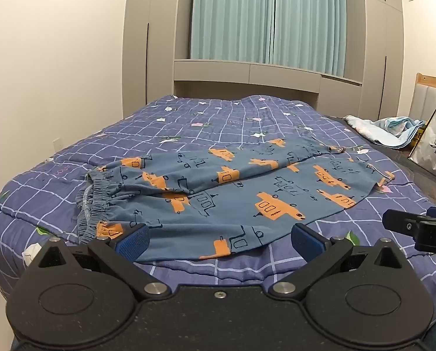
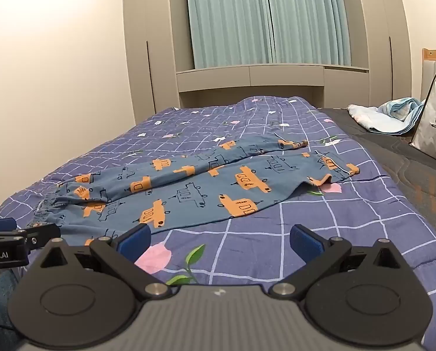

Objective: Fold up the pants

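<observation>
Blue pants [image 1: 232,193] printed with orange vehicles lie spread across the bed, elastic waistband [image 1: 92,204] at the left, leg ends at the right [image 2: 335,166]; one leg lies partly over the other. My left gripper [image 1: 218,241] hovers open just short of the pants' near edge, with nothing between its blue pads. My right gripper [image 2: 219,241] is open too, over bare quilt to the right of the pants' near hem [image 2: 188,222]. Each gripper shows at the edge of the other's view: the right gripper [image 1: 417,228] and the left gripper [image 2: 21,238].
The bed wears a blue checked quilt [image 2: 320,219] with flower prints. At the right lie a crumpled light-blue cloth [image 1: 393,130] and a white shopping bag [image 2: 434,128] on a dark grey mattress strip. Grey wardrobes and teal curtains [image 1: 270,14] stand behind the bed.
</observation>
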